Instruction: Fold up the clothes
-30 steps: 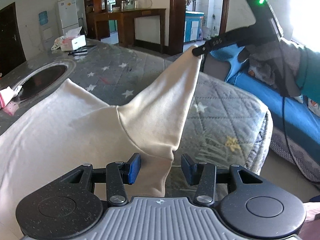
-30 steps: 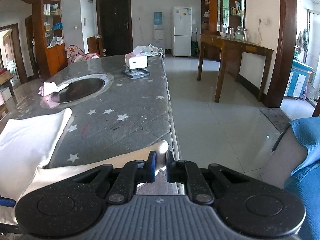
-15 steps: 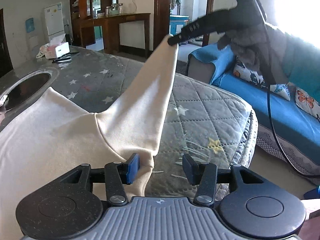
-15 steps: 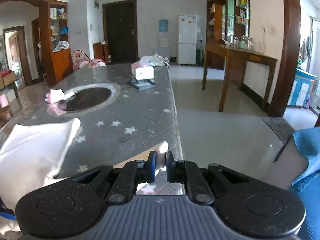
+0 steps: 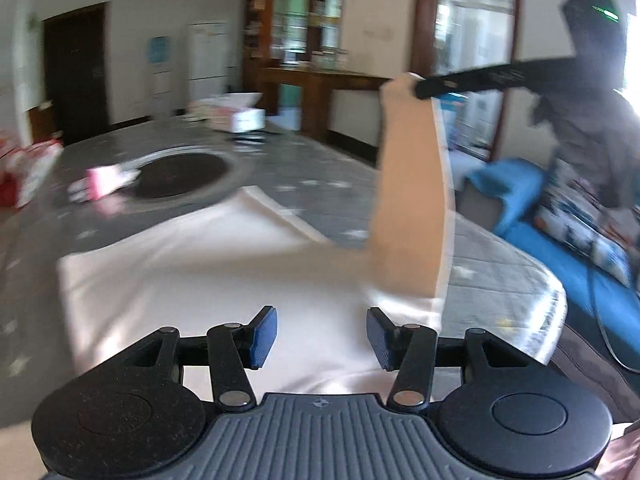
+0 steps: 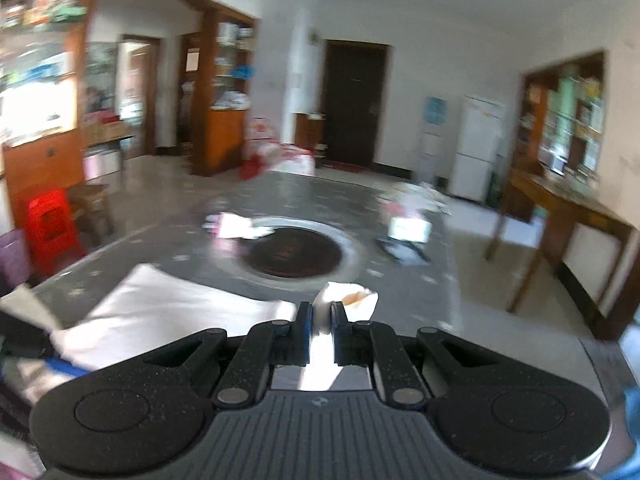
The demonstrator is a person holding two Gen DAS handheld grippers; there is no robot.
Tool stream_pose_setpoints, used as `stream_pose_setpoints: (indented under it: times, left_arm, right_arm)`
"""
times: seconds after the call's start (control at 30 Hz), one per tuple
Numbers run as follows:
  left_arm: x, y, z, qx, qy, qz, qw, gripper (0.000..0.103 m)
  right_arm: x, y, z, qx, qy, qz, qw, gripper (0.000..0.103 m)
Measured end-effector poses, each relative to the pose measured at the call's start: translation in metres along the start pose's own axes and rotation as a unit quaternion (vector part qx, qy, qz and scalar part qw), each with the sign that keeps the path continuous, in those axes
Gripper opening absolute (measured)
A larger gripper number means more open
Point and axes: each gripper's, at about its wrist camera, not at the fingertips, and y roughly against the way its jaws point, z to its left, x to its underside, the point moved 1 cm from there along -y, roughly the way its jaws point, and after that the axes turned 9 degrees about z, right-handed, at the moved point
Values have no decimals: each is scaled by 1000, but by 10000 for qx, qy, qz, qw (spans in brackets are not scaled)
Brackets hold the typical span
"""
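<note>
Right gripper (image 6: 319, 322) clenched on the sleeve (image 5: 408, 200) tip, upper right of frame, sleeve hanging near-vertical down to the shirt (image 5: 208, 264) mid-frame (flat on the table (image 5: 496, 264)). Left gripper (image 5: 320, 338) released, nothing btwn pads, hovering over the shirt's near edge.

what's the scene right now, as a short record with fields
surface: grey star-print quilted cover on a table
garment: cream garment lying mostly flat on the cover
lifted part: sleeve raised above the cover
right gripper: shut on the sleeve end
left gripper: jaws apart, nothing pinched, over the flat cloth
other items: white tissue box at the far end, dark round inset in the table top
image quality: motion blur in both views
</note>
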Motion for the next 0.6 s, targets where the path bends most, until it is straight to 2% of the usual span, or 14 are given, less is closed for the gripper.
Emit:
stream_pose_setpoints:
  times: [0.2, 0.37, 0.6]
  left_arm:
    - [22, 29, 47, -519, 727, -130, 9959, 53]
    - [38, 37, 67, -651, 1064, -145, 9921, 53]
    - [48, 37, 77, -693, 1264, -123, 9895, 53]
  right_arm:
    - [-20, -21, 70, -745, 816, 98, 9938, 8]
    - [-18, -45, 122, -1250, 1295, 340, 9831, 8]
    - [3, -73, 170, -1680, 1671, 797, 9682, 8]
